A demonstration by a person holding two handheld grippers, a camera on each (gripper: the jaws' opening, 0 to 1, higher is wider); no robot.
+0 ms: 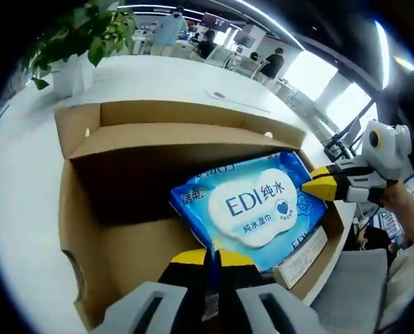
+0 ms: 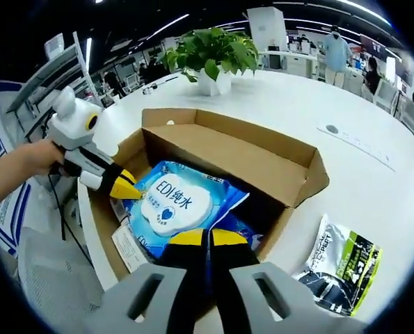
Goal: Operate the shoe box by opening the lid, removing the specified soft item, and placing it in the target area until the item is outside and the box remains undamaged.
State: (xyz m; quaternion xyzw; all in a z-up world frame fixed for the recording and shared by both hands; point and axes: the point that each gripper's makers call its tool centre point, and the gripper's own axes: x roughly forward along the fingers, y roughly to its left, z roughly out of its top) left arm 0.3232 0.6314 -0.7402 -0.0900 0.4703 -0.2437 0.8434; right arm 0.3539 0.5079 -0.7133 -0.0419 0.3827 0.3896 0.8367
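Note:
An open brown cardboard box [image 1: 123,118] [image 2: 262,153] sits on a white table, its lid flaps folded back. A blue soft pack of wet wipes [image 1: 255,205] [image 2: 172,202] with a white label lies tilted at the box's mouth. In the left gripper view my left gripper [image 1: 210,259] is shut on the pack's near edge, and my right gripper [image 1: 311,186] comes in from the right, pinching the pack's far end. In the right gripper view my right gripper [image 2: 207,240] is shut on the pack's near edge, and the left gripper [image 2: 130,186], held by a hand, grips the other end.
A white printed card [image 1: 304,254] [image 2: 126,247] lies in the box under the pack. A white, black and green pouch [image 2: 339,268] lies on the round white table [image 2: 373,188] beside the box. A potted plant [image 1: 88,35] [image 2: 210,52] stands behind it. People stand far behind.

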